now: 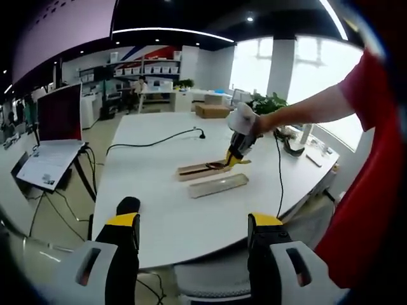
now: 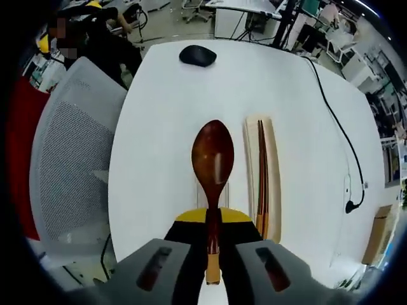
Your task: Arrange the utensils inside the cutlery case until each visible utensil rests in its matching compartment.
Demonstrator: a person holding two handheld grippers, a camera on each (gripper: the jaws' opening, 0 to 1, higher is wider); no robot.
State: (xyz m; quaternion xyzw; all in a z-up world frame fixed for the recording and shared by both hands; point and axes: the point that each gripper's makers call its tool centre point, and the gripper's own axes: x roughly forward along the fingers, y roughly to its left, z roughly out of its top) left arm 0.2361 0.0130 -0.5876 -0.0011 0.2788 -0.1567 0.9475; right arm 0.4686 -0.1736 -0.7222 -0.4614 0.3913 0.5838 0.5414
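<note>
My right gripper (image 2: 213, 230) is shut on the handle of a dark brown wooden spoon (image 2: 213, 159), whose bowl points away from me above the white table (image 2: 159, 127). Just right of the spoon lies the narrow wooden cutlery case (image 2: 270, 152) with brown chopsticks (image 2: 262, 175) in it. In the left gripper view the same case (image 1: 202, 170) lies mid-table with a translucent lid (image 1: 218, 185) beside it. There the right gripper (image 1: 236, 152) holds the spoon (image 1: 219, 165) low over the case's right end. My left gripper (image 1: 194, 238) stands open, nothing between its jaws, at the table's near edge.
A black mouse (image 2: 198, 55) sits at the table's far end. A black cable (image 2: 343, 140) runs along the right side. A grey mesh chair (image 2: 70, 165) stands left of the table. A person's arm in a red sleeve (image 1: 375, 159) reaches in from the right.
</note>
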